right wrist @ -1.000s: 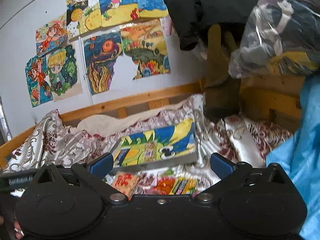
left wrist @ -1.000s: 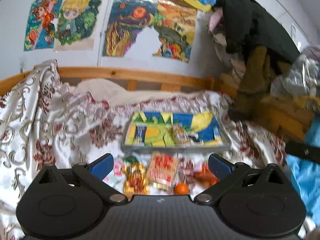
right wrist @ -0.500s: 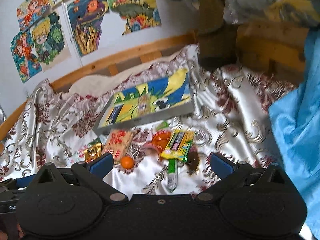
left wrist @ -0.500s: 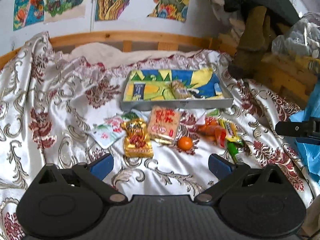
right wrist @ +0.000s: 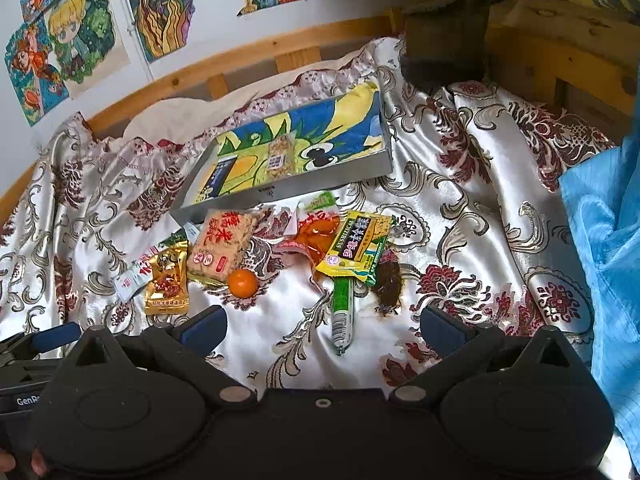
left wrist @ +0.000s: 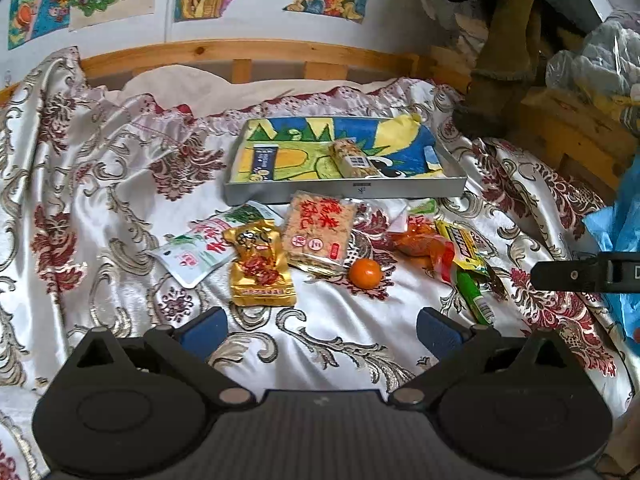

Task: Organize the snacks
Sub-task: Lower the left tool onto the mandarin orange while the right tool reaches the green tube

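Snacks lie on a patterned bedspread in front of a grey tray (left wrist: 344, 191) (right wrist: 304, 184) with a colourful liner. Two packets rest inside the tray: a dark blue one (left wrist: 264, 161) and a beige bar (left wrist: 354, 158). Below the tray lie a white pouch (left wrist: 192, 250), a gold packet (left wrist: 260, 268) (right wrist: 168, 280), a rice cracker pack (left wrist: 318, 230) (right wrist: 224, 242), a small orange (left wrist: 365, 273) (right wrist: 242, 282), an orange-red packet (left wrist: 420, 242) (right wrist: 316, 236), a yellow packet (right wrist: 356, 246), a green stick (right wrist: 343, 312) and a dark brown piece (right wrist: 388, 280). My left gripper (left wrist: 322, 330) and right gripper (right wrist: 322, 328) both hang open above the bedspread, short of the snacks, holding nothing.
A wooden bed rail (left wrist: 248, 54) runs behind the bedspread, with drawings on the wall above. Dark clothes and plastic bags (left wrist: 592, 60) pile at the right. Blue fabric (right wrist: 608, 216) lies along the right edge. The other gripper's body (left wrist: 584, 276) shows at the right.
Both cameras have tilted down and drawn nearer the bed, so the snacks moved from the bottom edge to mid-frame. Both grippers stay open.
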Action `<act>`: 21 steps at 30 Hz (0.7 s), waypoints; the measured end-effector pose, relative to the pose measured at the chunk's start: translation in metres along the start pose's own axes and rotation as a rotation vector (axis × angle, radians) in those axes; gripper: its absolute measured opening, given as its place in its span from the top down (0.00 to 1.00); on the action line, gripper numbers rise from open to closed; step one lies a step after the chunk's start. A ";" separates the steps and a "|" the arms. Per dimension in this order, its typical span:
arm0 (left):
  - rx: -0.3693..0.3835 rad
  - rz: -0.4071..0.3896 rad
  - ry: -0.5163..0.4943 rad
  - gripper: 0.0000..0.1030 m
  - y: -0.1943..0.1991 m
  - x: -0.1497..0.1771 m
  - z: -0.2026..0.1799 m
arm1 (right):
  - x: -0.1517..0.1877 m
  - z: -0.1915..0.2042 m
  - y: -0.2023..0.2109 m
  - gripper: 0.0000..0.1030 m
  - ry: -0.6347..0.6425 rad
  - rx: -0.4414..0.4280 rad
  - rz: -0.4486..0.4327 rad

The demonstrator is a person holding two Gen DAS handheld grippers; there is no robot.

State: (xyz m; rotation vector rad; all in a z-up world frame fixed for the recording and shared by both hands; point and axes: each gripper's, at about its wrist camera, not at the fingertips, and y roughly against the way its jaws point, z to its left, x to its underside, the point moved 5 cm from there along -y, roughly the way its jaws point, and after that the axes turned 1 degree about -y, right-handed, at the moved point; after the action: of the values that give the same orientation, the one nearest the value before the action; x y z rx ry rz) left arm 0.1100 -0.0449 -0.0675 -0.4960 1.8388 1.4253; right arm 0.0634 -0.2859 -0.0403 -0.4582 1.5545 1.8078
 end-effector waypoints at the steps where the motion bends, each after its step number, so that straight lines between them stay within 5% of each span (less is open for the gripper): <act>1: 0.000 0.001 -0.003 0.00 -0.003 0.000 -0.001 | 0.000 0.001 -0.002 0.01 0.005 0.004 0.003; 12: 0.000 -0.021 -0.043 0.00 -0.035 -0.009 0.003 | -0.009 0.007 -0.022 0.01 0.062 0.062 -0.015; 21: 0.056 -0.089 -0.201 0.00 -0.071 -0.016 -0.008 | -0.021 0.010 -0.029 0.01 0.083 0.070 -0.099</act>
State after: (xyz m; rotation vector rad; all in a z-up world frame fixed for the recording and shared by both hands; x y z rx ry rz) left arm 0.1672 -0.0765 -0.1012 -0.3868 1.6712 1.3111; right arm 0.1000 -0.2808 -0.0455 -0.5734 1.6168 1.6735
